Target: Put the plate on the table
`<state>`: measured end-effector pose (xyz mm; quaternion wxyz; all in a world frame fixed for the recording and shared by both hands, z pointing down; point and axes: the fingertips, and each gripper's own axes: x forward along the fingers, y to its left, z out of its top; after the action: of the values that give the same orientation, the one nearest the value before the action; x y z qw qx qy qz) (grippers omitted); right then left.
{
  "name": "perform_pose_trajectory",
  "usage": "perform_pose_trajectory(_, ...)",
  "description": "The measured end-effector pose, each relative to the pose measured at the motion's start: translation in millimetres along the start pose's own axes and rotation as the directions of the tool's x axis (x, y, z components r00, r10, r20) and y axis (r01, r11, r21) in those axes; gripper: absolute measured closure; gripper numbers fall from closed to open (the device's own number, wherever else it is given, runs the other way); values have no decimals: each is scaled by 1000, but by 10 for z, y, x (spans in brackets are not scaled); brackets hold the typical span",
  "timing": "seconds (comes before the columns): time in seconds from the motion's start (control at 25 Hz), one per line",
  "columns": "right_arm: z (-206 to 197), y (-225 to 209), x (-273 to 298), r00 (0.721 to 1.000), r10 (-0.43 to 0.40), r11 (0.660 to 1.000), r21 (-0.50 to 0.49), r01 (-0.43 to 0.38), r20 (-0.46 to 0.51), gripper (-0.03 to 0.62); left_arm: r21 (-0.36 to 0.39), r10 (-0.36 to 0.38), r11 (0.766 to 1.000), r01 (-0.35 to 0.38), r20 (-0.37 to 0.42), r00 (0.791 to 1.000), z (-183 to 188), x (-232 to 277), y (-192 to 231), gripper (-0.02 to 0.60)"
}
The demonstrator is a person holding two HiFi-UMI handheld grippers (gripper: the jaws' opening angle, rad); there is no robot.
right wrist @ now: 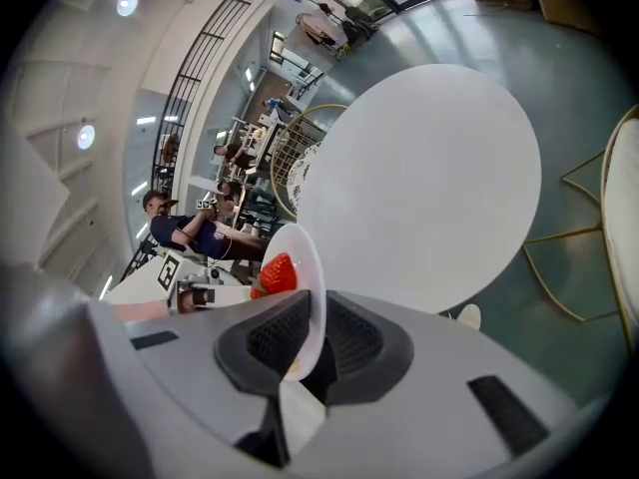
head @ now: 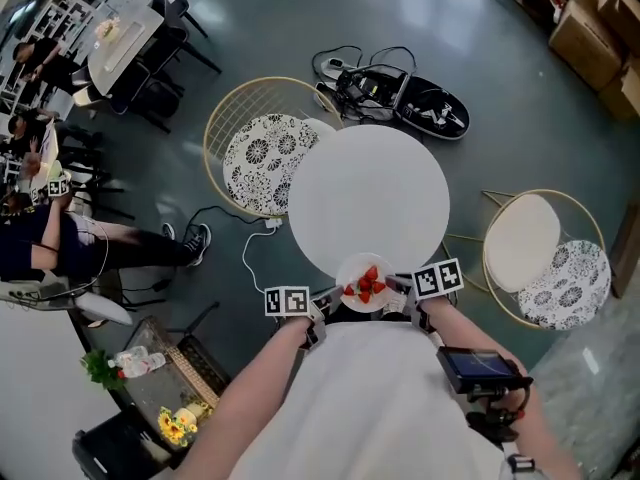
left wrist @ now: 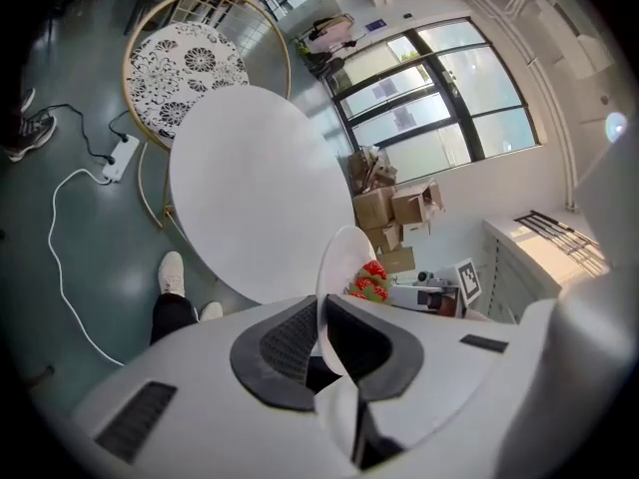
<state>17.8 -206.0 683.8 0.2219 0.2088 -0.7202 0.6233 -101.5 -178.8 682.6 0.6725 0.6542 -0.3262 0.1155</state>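
Note:
A small white plate point(head: 352, 271) with several strawberries point(head: 366, 284) on it hangs at the near edge of the round white table point(head: 368, 196). My left gripper point(head: 318, 308) is shut on the plate's left rim and my right gripper point(head: 405, 301) is shut on its right rim. In the left gripper view the plate point(left wrist: 337, 267) stands edge-on between the dark pads, strawberries point(left wrist: 371, 281) behind it, the table point(left wrist: 255, 188) beyond. In the right gripper view the plate point(right wrist: 305, 287) is pinched the same way, a strawberry point(right wrist: 278, 273) showing left of it, with the table point(right wrist: 419, 178) ahead.
A wire chair with a patterned cushion point(head: 266, 158) stands left of the table; another chair point(head: 545, 258) stands at the right. Cables and bags point(head: 395, 93) lie on the floor beyond. A white cord point(head: 255, 243) trails near the table. People sit at far left point(head: 40, 228).

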Motion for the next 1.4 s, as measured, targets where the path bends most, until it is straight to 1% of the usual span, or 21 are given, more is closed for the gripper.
perform_pose_trajectory(0.12, 82, -198, 50, 999, -40, 998, 56, 40, 14, 558, 29, 14, 1000, -12, -92, 996, 141, 222, 125, 566)
perform_pose_trajectory(0.2, 161, -332, 77, 998, -68, 994, 81, 67, 12, 557, 46, 23, 999, -17, -127, 992, 240, 355, 156, 566)
perform_pose_trajectory(0.28, 247, -421, 108, 997, -81, 993, 90, 80, 6, 557, 46, 24, 999, -18, -140, 990, 320, 438, 193, 566)
perform_pose_trajectory(0.4, 364, -418, 228, 997, -80, 992, 103, 79, 9, 557, 44, 32, 999, -25, -165, 986, 449, 436, 299, 566)
perform_pose_trajectory(0.6, 416, -505, 343, 992, -110, 988, 100, 116, -58, 557, 8, 18, 1000, -16, -193, 981, 541, 512, 413, 566)
perform_pose_trajectory(0.76, 526, -609, 493, 988, -125, 985, 108, 134, -85, 557, -4, 54, 998, -56, -186, 981, 679, 550, 531, 566)
perform_pose_trajectory(0.88, 760, -682, 526, 988, -135, 986, 91, 142, -77, 557, 7, 76, 997, -76, -171, 982, 895, 646, 555, 566)
perform_pose_trajectory(1.0, 1067, -733, 541, 987, -153, 986, 57, 156, -56, 557, 28, 91, 996, -88, -157, 983, 1173, 741, 545, 566)
perform_pose_trajectory(1.08, 1270, -761, 572, 985, -168, 985, 36, 170, -46, 557, 54, 114, 993, -107, -155, 981, 1365, 796, 555, 566)
perform_pose_trajectory(1.16, 1447, -797, 606, 981, -188, 982, 16, 189, -42, 556, 97, 152, 986, -137, -166, 974, 1527, 859, 580, 565)
perform_pose_trajectory(1.28, 1665, -855, 651, 971, -237, 971, -29, 236, -40, 553, 167, 224, 967, -193, -186, 957, 1716, 951, 622, 557)
perform_pose_trajectory(1.4, 1839, -903, 656, 961, -276, 960, -59, 274, -30, 546, 205, 258, 954, -220, -186, 948, 1866, 1025, 614, 555)
